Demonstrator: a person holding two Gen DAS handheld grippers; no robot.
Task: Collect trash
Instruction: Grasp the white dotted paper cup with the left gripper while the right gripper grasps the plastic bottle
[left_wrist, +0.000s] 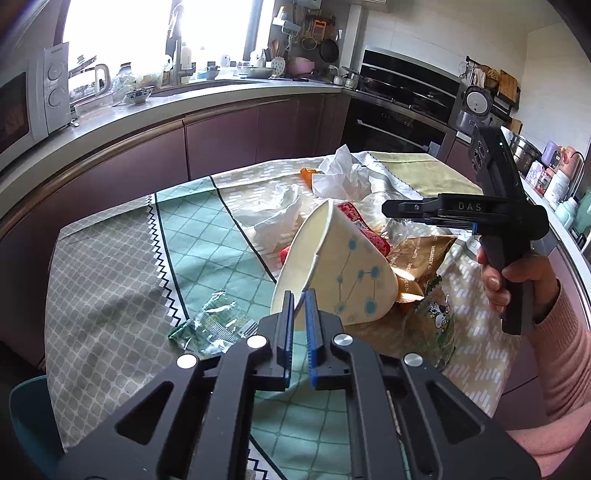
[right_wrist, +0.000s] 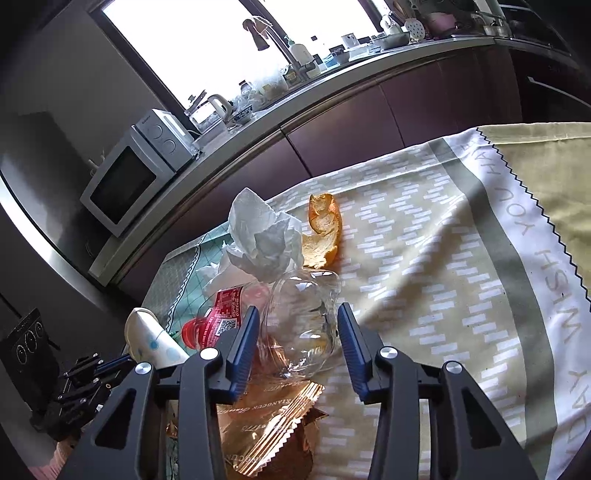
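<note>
My left gripper (left_wrist: 300, 299) is shut on the rim of a white paper cup (left_wrist: 354, 266) with blue dots, which it holds tilted above the table. The same cup (right_wrist: 155, 339) shows at the lower left of the right wrist view. My right gripper (right_wrist: 299, 308) has its pads against both sides of a crushed clear plastic bottle (right_wrist: 303, 291) with a red label (right_wrist: 225, 306). Crumpled white tissue (right_wrist: 262, 236) and an orange peel (right_wrist: 323, 232) lie just beyond the bottle. A gold snack bag (right_wrist: 266, 424) lies under the right gripper.
A patterned tablecloth (left_wrist: 110, 258) covers the table. On it lie a green wrapper (left_wrist: 210, 321) and a second tissue (left_wrist: 277, 210). A hand in a pink sleeve (left_wrist: 561, 332) holds the right gripper. Behind the table runs a counter with a microwave (left_wrist: 22, 110).
</note>
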